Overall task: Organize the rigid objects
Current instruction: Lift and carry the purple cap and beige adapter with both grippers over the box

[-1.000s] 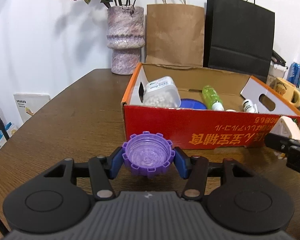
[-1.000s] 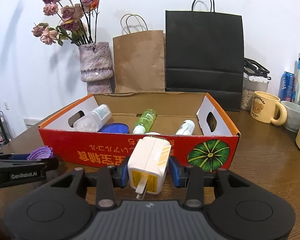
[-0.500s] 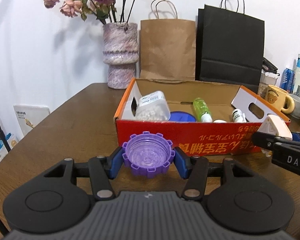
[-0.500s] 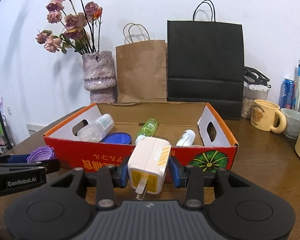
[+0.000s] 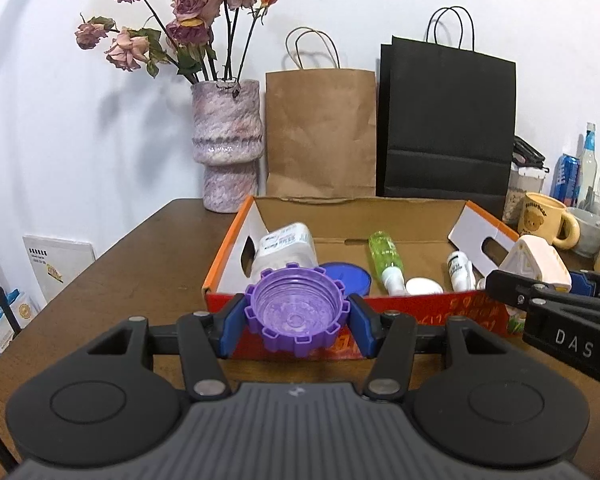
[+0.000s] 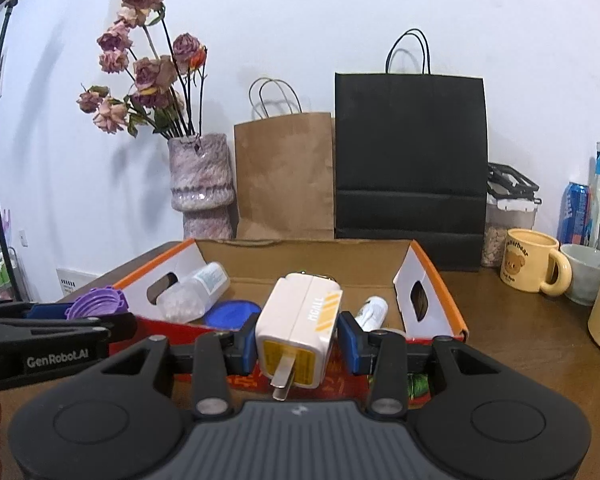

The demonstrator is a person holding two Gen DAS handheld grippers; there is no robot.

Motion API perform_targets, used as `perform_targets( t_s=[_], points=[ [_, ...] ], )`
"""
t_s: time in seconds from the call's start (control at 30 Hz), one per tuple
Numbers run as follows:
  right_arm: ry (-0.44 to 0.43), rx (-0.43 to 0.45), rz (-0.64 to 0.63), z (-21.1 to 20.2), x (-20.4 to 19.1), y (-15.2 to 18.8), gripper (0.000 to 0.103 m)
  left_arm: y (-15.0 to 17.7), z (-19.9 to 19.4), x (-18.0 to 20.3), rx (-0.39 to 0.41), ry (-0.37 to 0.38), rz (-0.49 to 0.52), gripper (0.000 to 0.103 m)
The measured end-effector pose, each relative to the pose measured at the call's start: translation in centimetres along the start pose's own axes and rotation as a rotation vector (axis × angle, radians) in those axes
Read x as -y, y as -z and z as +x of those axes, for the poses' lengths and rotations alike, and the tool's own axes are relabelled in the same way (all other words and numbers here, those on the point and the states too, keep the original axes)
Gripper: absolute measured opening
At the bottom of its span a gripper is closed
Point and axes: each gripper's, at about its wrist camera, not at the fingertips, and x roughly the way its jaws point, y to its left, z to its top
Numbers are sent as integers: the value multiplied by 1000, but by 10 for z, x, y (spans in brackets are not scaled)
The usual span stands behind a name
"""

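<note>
My left gripper (image 5: 296, 312) is shut on a purple ridged cap (image 5: 296, 310), held open side up just before the front wall of a red cardboard box (image 5: 420, 312). My right gripper (image 6: 298, 340) is shut on a white plug adapter (image 6: 300, 328) with yellow stripes, prong pointing toward the camera, in front of the same box (image 6: 436, 276). Inside the box lie a clear jar of white beads (image 5: 286, 246), a blue lid (image 5: 346, 276), a green spray bottle (image 5: 384, 256) and a small white bottle (image 5: 458, 266). Each gripper shows at the edge of the other's view.
Behind the box stand a mottled vase of dried roses (image 5: 228, 148), a brown paper bag (image 5: 320, 132) and a black paper bag (image 5: 446, 120). A yellow bear mug (image 6: 534, 266), a bowl (image 6: 584, 268), cans and bottles crowd the right side of the wooden table (image 5: 112, 292).
Both grippers have risen, so the box sits lower in each view and more of its inside shows. The cap and the adapter stay clamped as before.
</note>
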Motion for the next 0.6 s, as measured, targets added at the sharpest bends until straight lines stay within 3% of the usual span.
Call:
perform_targets(
  t_s=[0.6],
  points=[
    [-1, 42, 15, 26, 17, -12, 39, -23, 29, 20, 34, -22, -38, 55]
  ],
)
